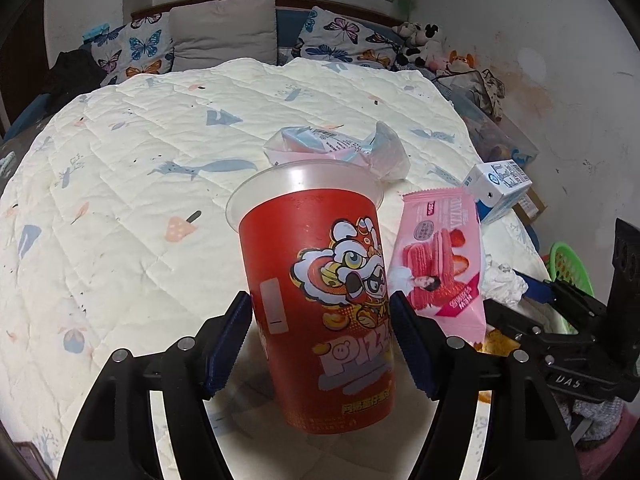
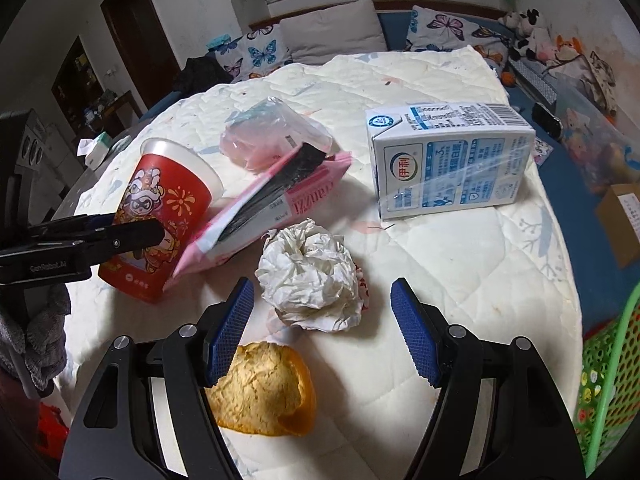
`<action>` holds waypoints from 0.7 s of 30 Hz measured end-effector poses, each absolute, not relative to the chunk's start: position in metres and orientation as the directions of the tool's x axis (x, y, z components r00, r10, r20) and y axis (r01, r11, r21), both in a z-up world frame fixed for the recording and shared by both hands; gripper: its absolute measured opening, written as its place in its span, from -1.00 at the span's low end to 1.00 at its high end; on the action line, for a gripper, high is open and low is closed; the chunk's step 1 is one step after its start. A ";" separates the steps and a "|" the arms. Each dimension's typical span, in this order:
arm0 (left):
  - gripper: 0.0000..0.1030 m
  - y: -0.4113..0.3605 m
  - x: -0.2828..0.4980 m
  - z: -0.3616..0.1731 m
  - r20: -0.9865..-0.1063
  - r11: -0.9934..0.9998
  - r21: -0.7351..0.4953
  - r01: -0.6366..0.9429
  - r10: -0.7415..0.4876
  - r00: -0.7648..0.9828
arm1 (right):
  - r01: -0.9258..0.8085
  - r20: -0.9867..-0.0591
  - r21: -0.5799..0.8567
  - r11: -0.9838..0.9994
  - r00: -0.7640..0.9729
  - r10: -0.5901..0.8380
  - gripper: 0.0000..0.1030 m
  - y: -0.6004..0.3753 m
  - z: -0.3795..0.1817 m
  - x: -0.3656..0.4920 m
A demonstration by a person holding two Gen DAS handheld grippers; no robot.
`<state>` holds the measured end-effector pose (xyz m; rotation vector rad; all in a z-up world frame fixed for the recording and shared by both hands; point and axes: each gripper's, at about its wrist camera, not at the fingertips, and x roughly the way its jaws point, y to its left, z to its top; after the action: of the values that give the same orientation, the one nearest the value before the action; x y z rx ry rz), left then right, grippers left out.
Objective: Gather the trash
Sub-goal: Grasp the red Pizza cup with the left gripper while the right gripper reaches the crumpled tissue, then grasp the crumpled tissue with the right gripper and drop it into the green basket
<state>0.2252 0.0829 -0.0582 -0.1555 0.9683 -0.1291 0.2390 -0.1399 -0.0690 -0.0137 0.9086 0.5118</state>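
On the quilted bed cover [image 2: 460, 264], the trash lies in a loose cluster with open fabric all round and a broad bare stretch toward the pillows. At the left, the red paper cup [image 1: 320, 300] leans between the blue pads of the left gripper [image 1: 320, 340]; the pads sit at its sides, though whether they press is hard to tell. The pink wafer wrapper [image 2: 256, 216] rests against the cup. Next comes the crumpled tissue [image 2: 312, 280], just ahead of the right gripper [image 2: 322, 328], whose jaws stand apart over an orange peel [image 2: 264, 392]. The milk carton [image 2: 452, 164] lies farther right, and a green basket [image 2: 608, 380] stands past the bed's right edge.
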 end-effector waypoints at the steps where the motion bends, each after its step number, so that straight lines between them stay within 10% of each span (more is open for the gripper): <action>1: 0.31 0.083 0.226 -0.058 -0.808 0.981 -0.190 0.042 -0.181 0.560 | -0.430 -0.757 0.202 0.880 0.501 0.418 0.38 -0.139 -0.070 0.240; 21: 0.29 0.078 0.222 -0.054 -0.783 0.977 -0.203 0.060 -0.199 0.589 | -0.438 -0.740 0.225 0.870 0.504 0.446 0.06 -0.141 -0.068 0.236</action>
<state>0.2220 0.0785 -0.0541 -0.1616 0.9296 -0.1516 0.2364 -0.1412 -0.0676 0.0088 0.8951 0.5335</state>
